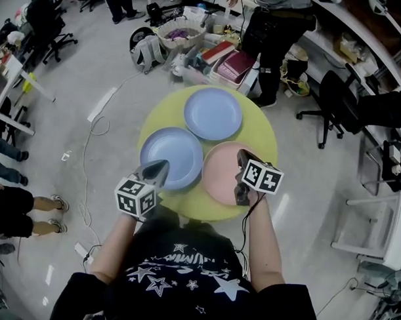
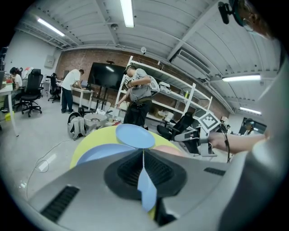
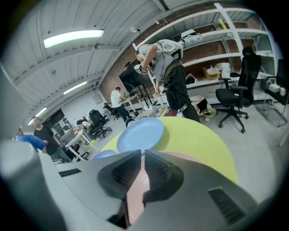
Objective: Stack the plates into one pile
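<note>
Left gripper: the left gripper (image 2: 143,152) has its jaws together on nothing, and we hold it low over the near rim of the near blue plate (image 1: 171,156).
Right gripper: the right gripper (image 3: 142,153) is also closed and empty, tilted down over the pink plate (image 1: 221,171) at the table's near right edge.
Plates: all three lie flat and apart on the round table (image 1: 262,135), with the far blue plate (image 1: 212,114) toward its far edge. No pile is started.
Why so: we judge that each tool is lined up with the plate nearest it, ready to open and take a rim.
Around: beyond the far edge are a standing person (image 1: 277,34), crates (image 1: 223,62) and a backpack (image 1: 146,52).
In the way: nothing lies between the plates. Our two grippers sit close together, so they may crowd each other.
</note>
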The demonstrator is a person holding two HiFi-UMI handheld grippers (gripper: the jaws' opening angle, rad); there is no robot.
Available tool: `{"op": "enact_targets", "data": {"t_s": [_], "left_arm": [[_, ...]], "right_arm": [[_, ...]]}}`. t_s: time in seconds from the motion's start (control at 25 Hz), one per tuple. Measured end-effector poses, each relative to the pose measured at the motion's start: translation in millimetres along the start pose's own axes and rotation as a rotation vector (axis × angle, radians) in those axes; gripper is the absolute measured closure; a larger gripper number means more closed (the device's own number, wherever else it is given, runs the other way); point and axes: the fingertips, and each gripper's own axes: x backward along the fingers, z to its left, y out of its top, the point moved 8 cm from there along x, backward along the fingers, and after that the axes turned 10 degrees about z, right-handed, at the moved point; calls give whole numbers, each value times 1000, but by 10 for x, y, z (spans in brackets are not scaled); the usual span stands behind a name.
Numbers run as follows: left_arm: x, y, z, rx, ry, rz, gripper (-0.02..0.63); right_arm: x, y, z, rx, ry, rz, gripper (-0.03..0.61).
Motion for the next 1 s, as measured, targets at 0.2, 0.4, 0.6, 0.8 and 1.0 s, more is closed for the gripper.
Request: {"op": "enact_targets", "data": {"t_s": [0.2,0.4,0.6,0.8,1.0], "left_arm": [[-157,130,199,13,-26,20,594],[-310,280,399,23,-56,41,594],[-443,408,567,32,-67,59,594],[-552,478,658,33,-77,67,594],[-603,500,729,41,-80,82,594]], "right_arm": [[-165,125,-39,-23,-33,34,560],[-367,290,-109,-87,-49,50,502],[-552,507,-205,-124,-68,51,462],[-734,651,-305,-147,-61,86,439],[-923,747,-385,-182,-56,154,423]]}}
